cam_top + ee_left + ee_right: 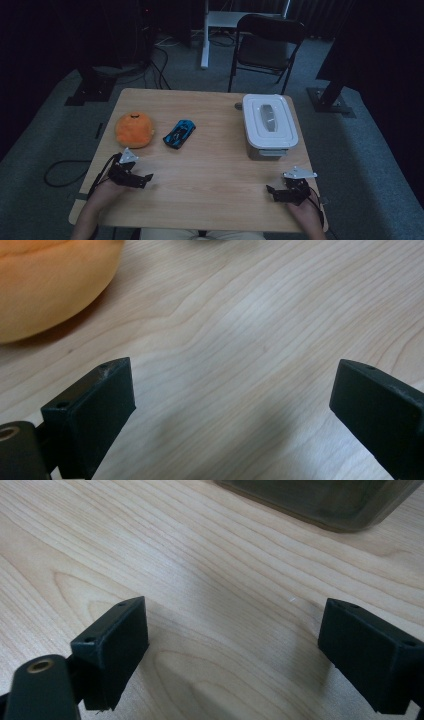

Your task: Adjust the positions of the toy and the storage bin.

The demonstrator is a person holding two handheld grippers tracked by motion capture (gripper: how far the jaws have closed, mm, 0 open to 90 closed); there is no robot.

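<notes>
We rest the left gripper (134, 176) near the orange plush (134, 130), the right gripper (290, 192) before the lidded box (269, 125); both jaws wide, empty, ready to reach.

Dim room, dark walls or curtains all around. Grey carpet floor (45, 145) with black cables (159, 70) running across it. Light wooden table (210, 165) in the middle. Behind it a black folding chair (266, 47), next to a white desk leg (205, 42). Black stand bases at far left (92, 87) and far right (332, 97). Weak light from above, strongest on the tabletop.
</notes>
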